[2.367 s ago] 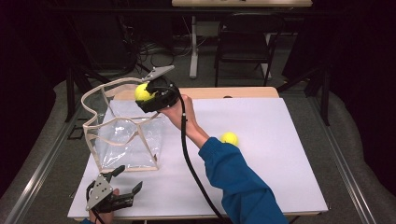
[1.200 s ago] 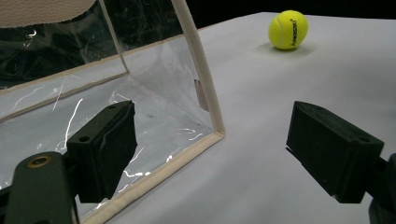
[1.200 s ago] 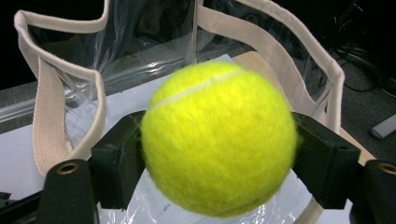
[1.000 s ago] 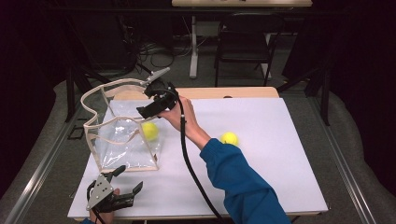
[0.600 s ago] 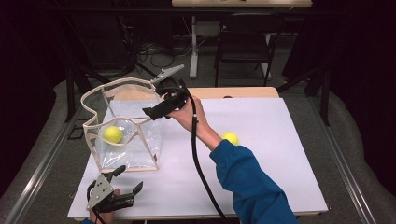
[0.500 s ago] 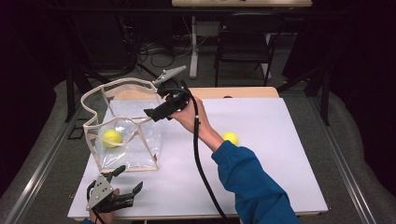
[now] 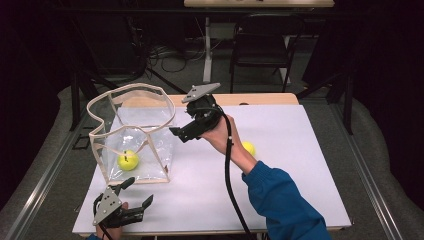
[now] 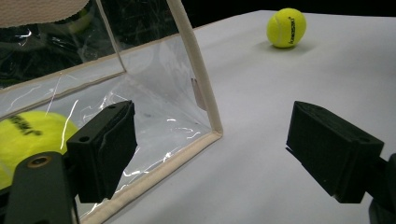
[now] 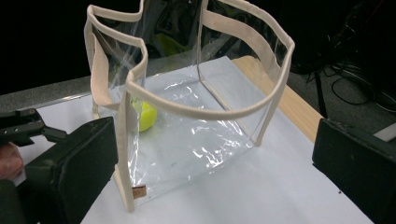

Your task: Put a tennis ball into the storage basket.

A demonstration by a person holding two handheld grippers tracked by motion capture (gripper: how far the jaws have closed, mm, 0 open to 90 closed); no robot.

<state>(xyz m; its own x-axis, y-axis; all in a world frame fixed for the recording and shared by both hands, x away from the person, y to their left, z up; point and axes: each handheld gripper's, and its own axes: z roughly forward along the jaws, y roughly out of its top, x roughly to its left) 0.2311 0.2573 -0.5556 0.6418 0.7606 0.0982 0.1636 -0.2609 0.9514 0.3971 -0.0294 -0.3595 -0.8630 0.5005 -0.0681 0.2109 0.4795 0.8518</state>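
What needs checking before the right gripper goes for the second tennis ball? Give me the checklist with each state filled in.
1. Right gripper empty, jaws apart after just opening: ok.
2. First tennis ball lies on the floor of the clear bag: ok.
3. Bag stands upright with its mouth open: ok.
4. Second tennis ball sits free on the white table, to the right of the bag: ok.
5. Left gripper open, near the bag's front corner and not holding it: ok.
6. Whether the right gripper's cable will stay off the second ball: cannot tell.
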